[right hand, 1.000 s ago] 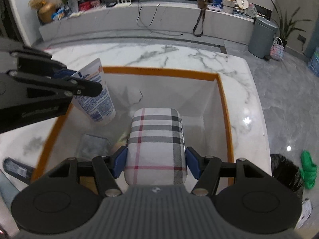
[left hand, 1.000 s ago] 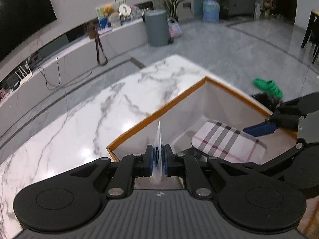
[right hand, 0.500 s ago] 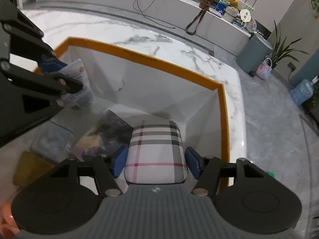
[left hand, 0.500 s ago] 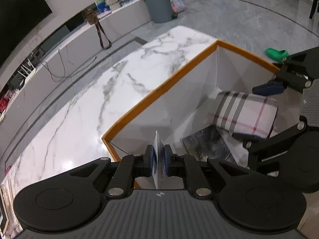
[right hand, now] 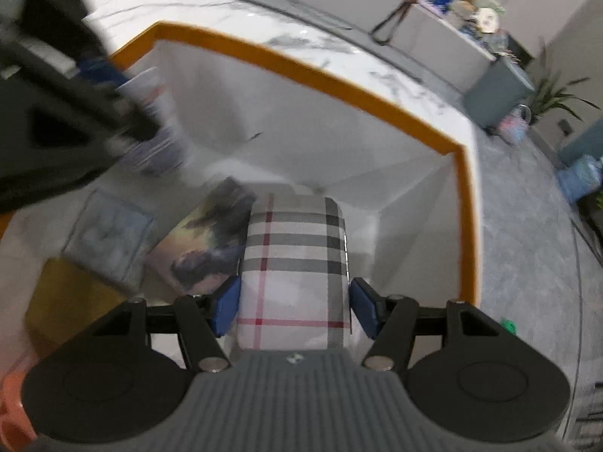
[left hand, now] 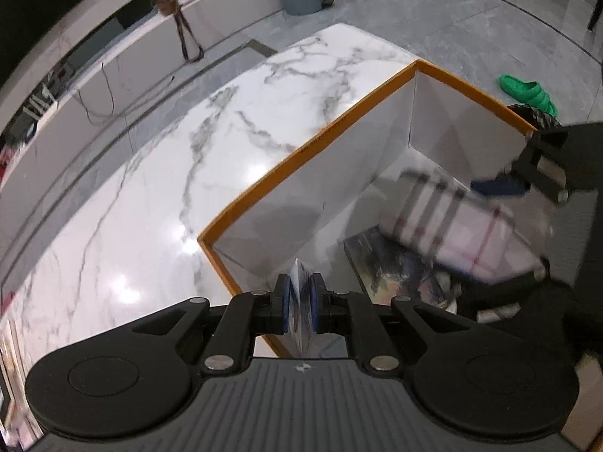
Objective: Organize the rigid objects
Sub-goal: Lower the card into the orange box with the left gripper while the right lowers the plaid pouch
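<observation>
Both our grippers carry items over the orange-rimmed box [left hand: 312, 148].
Our left gripper [left hand: 300, 303] pinches a tube [left hand: 300, 307] at the box's near-left corner; our right gripper [right hand: 294, 307] clasps a plaid case [right hand: 296, 263] above a book [right hand: 205, 243] inside.

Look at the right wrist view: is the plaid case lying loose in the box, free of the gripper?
No: the plaid case sits between the blue pads of the right gripper, held above the orange-rimmed box.

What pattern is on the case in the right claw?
Plaid: grey and red lines on the white case, best seen from the right wrist.
</observation>
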Demonstrator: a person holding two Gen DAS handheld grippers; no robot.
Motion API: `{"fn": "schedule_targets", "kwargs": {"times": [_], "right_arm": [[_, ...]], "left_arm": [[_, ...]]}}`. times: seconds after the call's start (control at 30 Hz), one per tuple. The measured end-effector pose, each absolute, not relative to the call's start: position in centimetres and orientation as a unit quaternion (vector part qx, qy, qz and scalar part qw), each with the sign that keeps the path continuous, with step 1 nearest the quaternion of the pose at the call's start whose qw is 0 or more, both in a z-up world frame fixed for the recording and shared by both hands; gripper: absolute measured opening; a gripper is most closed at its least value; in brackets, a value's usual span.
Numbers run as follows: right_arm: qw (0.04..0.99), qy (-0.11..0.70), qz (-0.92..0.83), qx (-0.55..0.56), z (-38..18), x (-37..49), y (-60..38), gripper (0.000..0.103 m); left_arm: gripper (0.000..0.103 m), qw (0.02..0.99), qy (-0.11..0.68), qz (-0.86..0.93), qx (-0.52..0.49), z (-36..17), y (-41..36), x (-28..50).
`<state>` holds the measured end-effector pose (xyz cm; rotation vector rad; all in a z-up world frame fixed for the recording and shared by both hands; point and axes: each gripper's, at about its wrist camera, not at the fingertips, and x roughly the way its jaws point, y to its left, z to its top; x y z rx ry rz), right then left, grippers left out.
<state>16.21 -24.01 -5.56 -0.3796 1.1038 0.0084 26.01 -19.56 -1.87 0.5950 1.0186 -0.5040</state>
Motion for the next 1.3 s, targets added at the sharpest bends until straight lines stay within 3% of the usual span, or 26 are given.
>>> {"fn": "schedule_targets", "kwargs": {"times": [0.27, 1.0, 1.23, 1.3], "right_arm": [[0.818, 0.519, -0.01, -0.248, -5.6, 15.3, -24.2, 0.062], [0.821, 0.559, 0.028, -0.107, -7.8, 19.3, -26.6, 0.062], [0.824, 0.557, 0.033, -0.103, -7.9, 18.6, -26.8, 0.062], [0.822, 0.559, 0.037, -0.105, -7.9, 18.7, -26.5, 0.062]], "left_arm": [[0.011, 0.802, 0.479, -0.244, 0.261, -1.3, -19.5, 25.8], [0.012, 0.795, 0.525, -0.216, 0.215, -1.5, -18.9, 27.6], [0.016, 0.801, 0.53, -0.203, 0.191, -1.1, -18.4, 28.0], [0.025, 0.805, 0.529, -0.205, 0.173, -0.7, -18.0, 28.1]]}}
